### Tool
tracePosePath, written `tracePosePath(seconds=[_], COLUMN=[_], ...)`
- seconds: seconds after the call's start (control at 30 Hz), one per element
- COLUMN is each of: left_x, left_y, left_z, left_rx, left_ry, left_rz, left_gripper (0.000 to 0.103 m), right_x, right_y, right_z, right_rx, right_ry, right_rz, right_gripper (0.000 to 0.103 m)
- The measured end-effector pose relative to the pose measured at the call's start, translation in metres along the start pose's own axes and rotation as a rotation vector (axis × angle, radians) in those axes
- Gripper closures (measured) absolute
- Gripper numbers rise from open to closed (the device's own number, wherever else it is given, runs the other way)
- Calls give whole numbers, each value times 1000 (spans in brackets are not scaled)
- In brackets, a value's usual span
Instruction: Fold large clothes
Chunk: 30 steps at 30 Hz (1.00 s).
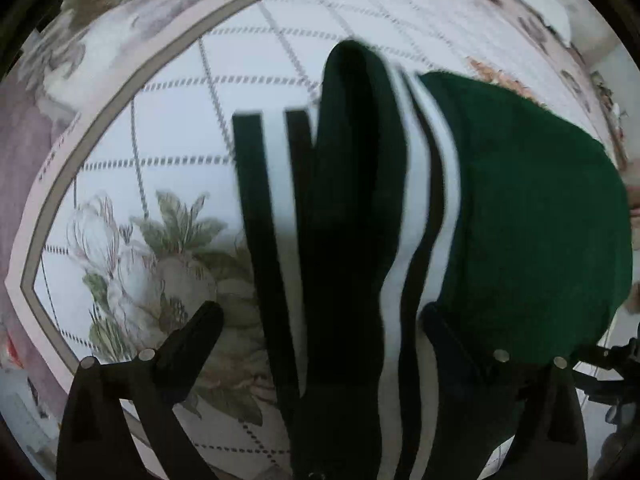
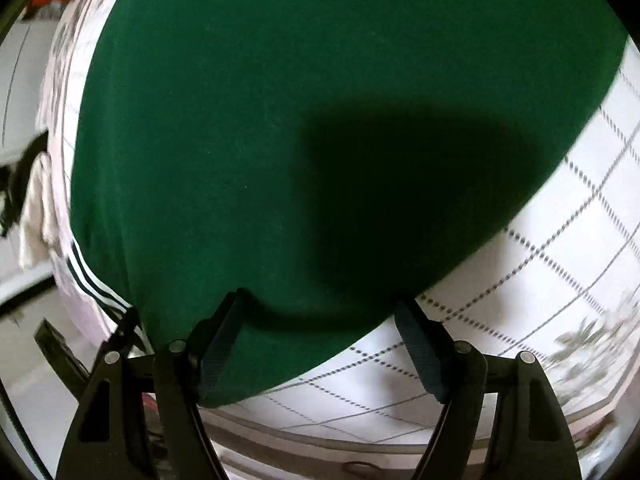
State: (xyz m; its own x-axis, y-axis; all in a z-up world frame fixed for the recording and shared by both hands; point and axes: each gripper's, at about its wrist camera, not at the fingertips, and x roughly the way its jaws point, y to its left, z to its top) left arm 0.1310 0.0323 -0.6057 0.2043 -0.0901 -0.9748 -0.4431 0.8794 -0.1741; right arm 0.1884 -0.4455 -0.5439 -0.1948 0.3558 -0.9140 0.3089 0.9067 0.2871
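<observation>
The dark green garment with white side stripes (image 1: 520,200) lies on the floral quilted bed (image 1: 160,140). Both tools are spread: the left tool (image 1: 320,316) straddles the striped fold, the right tool (image 2: 320,312) its plain hem. Edges should be aligned before pinching.

Each camera rides on its own claw and looks steeply down along the two black fingers, close above the bed. The left wrist view faces the dark green white-striped garment (image 1: 520,208) just ahead; the right wrist view sits nearer, filled by it. Both share that garment and the white grid-patterned floral bedspread (image 1: 168,128).
</observation>
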Motion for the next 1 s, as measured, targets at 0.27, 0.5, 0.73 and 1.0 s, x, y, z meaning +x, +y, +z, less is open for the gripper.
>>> tracePosePath(seconds=[0.27, 0.5, 0.73, 1.0], left_x=[-58, -38, -15, -20], left_y=[34, 83, 127, 147], left_z=[-12, -20, -25, -25], left_rx=[-148, -177, -300, -303], left_ry=[-124, -114, -118, -148], left_rz=[85, 420, 262, 196], left_gripper=[0, 0, 0, 0], right_x=[-26, 31, 97, 34], right_y=[79, 225, 289, 298], right_z=[-5, -22, -51, -126], right_rx=[-170, -376, -546, -762], right_ry=[-37, 17, -111, -170], right_rz=[43, 89, -221, -208], right_gripper=[23, 23, 48, 96])
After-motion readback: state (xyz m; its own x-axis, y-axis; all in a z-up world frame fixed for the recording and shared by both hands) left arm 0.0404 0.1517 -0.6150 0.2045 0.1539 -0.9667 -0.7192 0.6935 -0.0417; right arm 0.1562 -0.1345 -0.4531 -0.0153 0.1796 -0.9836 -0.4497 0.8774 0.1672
